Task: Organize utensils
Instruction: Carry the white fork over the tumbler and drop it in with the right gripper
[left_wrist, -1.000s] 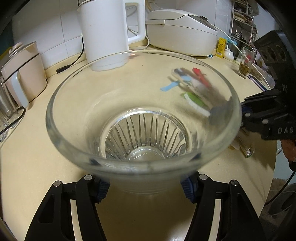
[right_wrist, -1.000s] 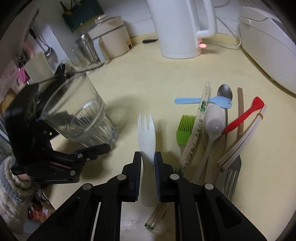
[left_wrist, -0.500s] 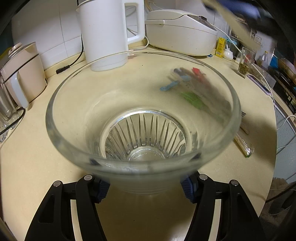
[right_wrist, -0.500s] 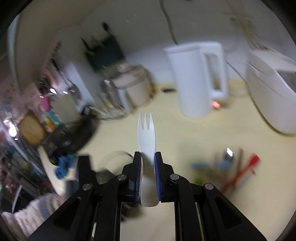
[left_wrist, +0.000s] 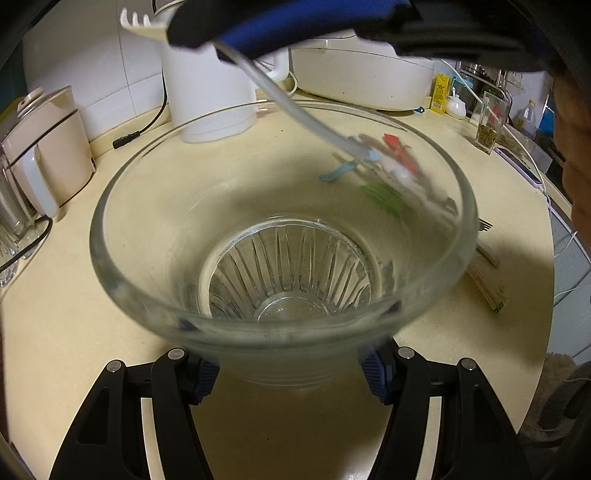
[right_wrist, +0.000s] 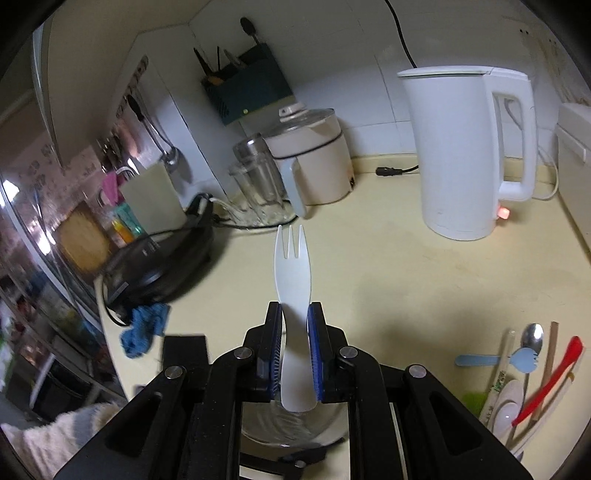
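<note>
Countertop (left_wrist: 74, 332) | left fingers (left_wrist: 373, 369) grip glass (left_wrist: 280, 240) (angled down) | right fingers (right_wrist: 314, 354) clamp fork (right_wrist: 293, 295) above

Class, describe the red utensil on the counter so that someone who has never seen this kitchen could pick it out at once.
Start at the tall white kettle on the cream counter, then look at the heap of utensils on the near side of it, at the right edge of the right wrist view. The red utensil lies slanted across the top of that heap. It is the only red piece among pale spoons, chopsticks and a light blue fork.
</note>
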